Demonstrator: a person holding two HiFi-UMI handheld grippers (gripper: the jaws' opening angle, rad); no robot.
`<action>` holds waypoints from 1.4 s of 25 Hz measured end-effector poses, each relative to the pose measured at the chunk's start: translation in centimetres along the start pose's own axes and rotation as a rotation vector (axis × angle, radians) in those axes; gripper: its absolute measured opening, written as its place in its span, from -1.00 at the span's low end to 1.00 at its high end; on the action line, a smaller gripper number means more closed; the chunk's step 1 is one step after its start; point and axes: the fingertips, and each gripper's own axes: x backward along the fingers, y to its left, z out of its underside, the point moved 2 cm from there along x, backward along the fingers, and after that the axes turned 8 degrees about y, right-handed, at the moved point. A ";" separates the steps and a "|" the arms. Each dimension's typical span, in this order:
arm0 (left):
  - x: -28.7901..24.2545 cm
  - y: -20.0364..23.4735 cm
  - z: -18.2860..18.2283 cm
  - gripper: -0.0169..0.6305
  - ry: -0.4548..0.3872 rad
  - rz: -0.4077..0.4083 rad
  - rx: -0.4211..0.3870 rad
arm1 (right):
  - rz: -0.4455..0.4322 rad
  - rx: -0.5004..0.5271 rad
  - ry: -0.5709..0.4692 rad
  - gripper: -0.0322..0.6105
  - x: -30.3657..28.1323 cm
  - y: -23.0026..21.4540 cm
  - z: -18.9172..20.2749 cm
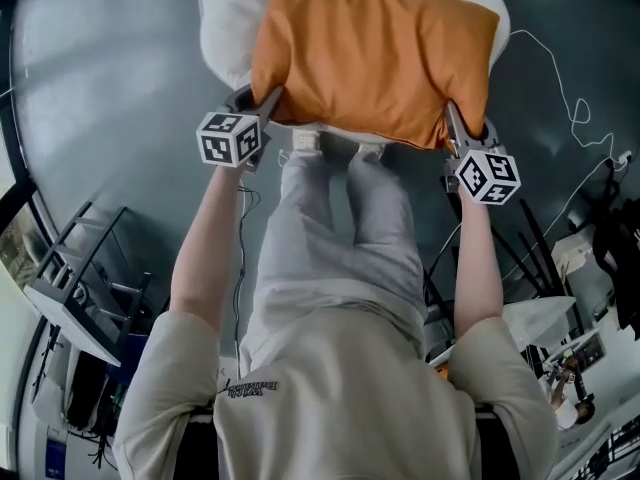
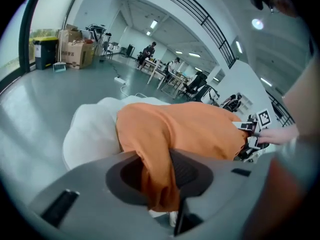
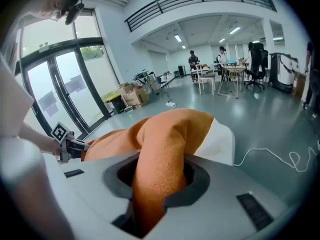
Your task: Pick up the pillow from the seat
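The left hand-held gripper [image 2: 159, 178] is clenched on a bunched fold of the orange pillow [image 1: 375, 56]; the cloth is pinched between its two dark pads at the pillow's near-left corner, at the near edge of the white seat [image 1: 224, 30]. The right hand-held gripper [image 3: 159, 180] grasps the pillow the same way, with a thick roll of orange fabric squeezed between its jaws at the near-right corner, also at the seat's near edge. The pillow stretches between the two grips and lies across the top of the seat, covering most of it. Whether it rests on the seat or is just clear of it cannot be told. The seat stands on the grey floor [image 1: 110, 88], and a thin white cable [image 1: 575, 108] trails over the floor to the right of the seat.
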 end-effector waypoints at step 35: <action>54.6 -32.2 -32.1 -0.58 -1.053 -0.111 -0.584 | 0.136 0.427 -1.148 -0.51 52.6 19.8 -36.6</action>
